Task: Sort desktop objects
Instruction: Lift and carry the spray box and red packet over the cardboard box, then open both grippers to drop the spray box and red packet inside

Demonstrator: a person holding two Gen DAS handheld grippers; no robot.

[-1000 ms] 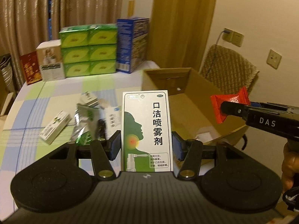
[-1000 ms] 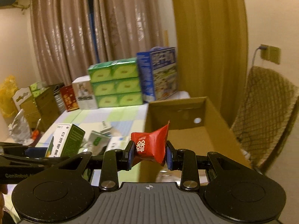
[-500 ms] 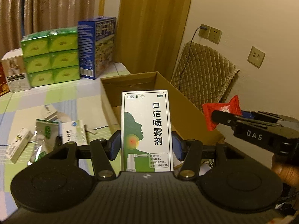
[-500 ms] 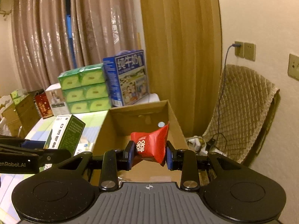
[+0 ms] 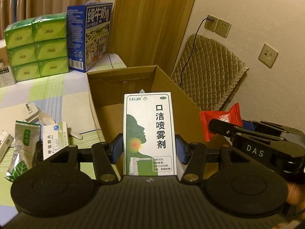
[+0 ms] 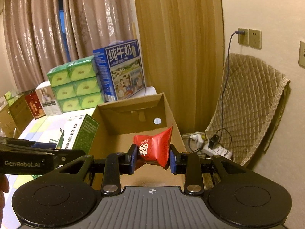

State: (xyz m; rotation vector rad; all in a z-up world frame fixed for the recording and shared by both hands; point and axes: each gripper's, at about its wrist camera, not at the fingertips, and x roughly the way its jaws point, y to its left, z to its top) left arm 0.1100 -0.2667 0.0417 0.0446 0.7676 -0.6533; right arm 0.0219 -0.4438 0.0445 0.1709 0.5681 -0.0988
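Both grippers have swung toward the open cardboard box (image 5: 186, 112). The left gripper (image 5: 149, 148) clamps an upright throat-spray carton (image 5: 149, 133); the right gripper (image 6: 152, 157) pinches a red candy packet (image 6: 154, 148) above it, likely ready for dropping.

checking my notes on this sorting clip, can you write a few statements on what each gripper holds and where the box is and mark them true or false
1. The left gripper is shut on a white and green spray box. True.
2. The right gripper is open and holds nothing. False: it is shut on a red candy packet.
3. The cardboard box is closed with its flaps down. False: it is open at the top and its inside shows.
4. A blue milk carton stands beside stacked green tissue packs at the back of the table. True.
5. The candy packet already lies on the floor of the cardboard box. False: it is held in the jaws above the box.
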